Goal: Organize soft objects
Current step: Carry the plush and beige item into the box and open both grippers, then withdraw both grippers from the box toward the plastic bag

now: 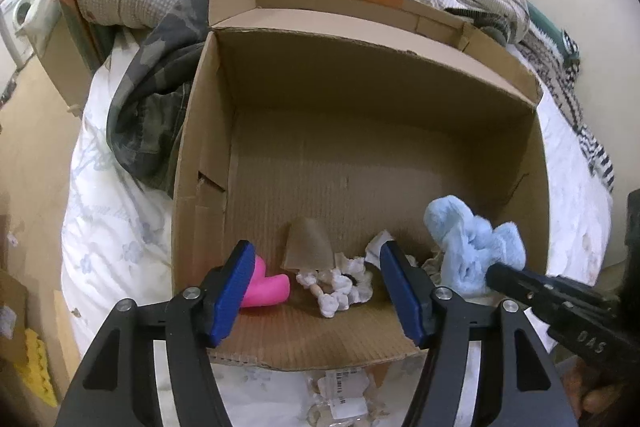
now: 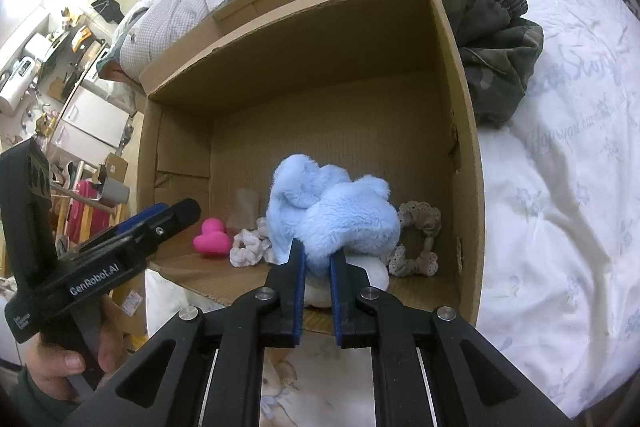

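Now carrying the blue plush (image 2: 332,215), clenched in the right gripper (image 2: 318,263), over the near edge of the cardboard box (image 2: 466,131) beside the pink heart (image 2: 212,239) and scrunchies (image 2: 250,247). Best lowered onto bare floor before letting go. Left gripper (image 1: 316,291) spread wide, holding nothing.

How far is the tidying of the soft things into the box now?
Already in the cardboard box: a pink heart, a white scrunchie and a beige lace scrunchie. In hand: the right gripper is shut on the blue plush, inside the box. The left gripper is open and holds nothing. Left: releasing the plush.
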A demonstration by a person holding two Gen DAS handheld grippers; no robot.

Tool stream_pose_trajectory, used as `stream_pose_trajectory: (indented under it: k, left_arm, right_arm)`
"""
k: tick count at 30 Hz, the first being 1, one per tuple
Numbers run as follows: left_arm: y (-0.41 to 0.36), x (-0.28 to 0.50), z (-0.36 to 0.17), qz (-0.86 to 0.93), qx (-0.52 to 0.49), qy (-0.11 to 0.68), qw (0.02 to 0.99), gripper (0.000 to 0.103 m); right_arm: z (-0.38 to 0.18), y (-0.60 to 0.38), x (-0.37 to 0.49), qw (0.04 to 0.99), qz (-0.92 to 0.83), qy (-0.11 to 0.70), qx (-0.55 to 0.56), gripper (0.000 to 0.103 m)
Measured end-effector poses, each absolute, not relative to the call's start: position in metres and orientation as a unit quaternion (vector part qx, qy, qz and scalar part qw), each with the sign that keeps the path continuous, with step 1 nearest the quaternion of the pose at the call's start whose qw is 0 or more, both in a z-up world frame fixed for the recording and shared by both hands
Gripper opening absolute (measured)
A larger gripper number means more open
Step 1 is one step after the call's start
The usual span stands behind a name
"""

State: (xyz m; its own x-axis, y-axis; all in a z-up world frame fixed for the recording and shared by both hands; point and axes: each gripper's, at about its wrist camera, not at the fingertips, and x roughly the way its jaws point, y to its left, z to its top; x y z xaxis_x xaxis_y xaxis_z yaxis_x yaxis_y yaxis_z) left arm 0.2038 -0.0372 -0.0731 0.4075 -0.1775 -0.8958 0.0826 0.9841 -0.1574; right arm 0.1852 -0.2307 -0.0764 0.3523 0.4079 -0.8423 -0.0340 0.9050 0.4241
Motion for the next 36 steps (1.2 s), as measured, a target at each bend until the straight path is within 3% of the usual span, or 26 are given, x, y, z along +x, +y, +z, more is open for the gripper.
stream_pose_trajectory:
  k: [2, 4, 5, 6, 7, 8, 36]
  left_arm:
    - [-0.039, 0.203, -0.073, -0.077, -0.037, 0.538, 0.839, 0.062]
    - [-0.039, 0.202, -0.073, -0.078, -0.035, 0.537, 0.840, 0.062]
    - [-0.038, 0.202, -0.073, -0.079, -0.037, 0.536, 0.840, 0.062]
    - [-0.037, 0.202, -0.073, -0.079, -0.038, 0.535, 0.840, 0.062]
    - [-0.037, 0.202, -0.073, -0.076, -0.037, 0.535, 0.841, 0.062]
    - [-0.036, 0.202, -0.073, -0.073, -0.035, 0.534, 0.842, 0.062]
    - [-0.023, 0.167, -0.047, -0.043, -0.009, 0.505, 0.862, 0.062]
  right_arm:
    - [-0.076, -0.230, 0.184, 0.804, 0.141, 0.551, 0.173, 0.014]
    - [-0.077, -0.230, 0.185, 0.804, 0.140, 0.552, 0.173, 0.022]
    - [-0.076, -0.229, 0.185, 0.804, 0.136, 0.552, 0.173, 0.037]
    - [-0.076, -0.229, 0.185, 0.804, 0.135, 0.552, 0.176, 0.063]
    - [-0.074, -0.230, 0.185, 0.806, 0.134, 0.547, 0.182, 0.074]
    - [-0.071, -0.231, 0.184, 0.812, 0.131, 0.537, 0.186, 0.078]
    - [-0.063, -0.222, 0.170, 0.833, 0.117, 0.525, 0.132, 0.078]
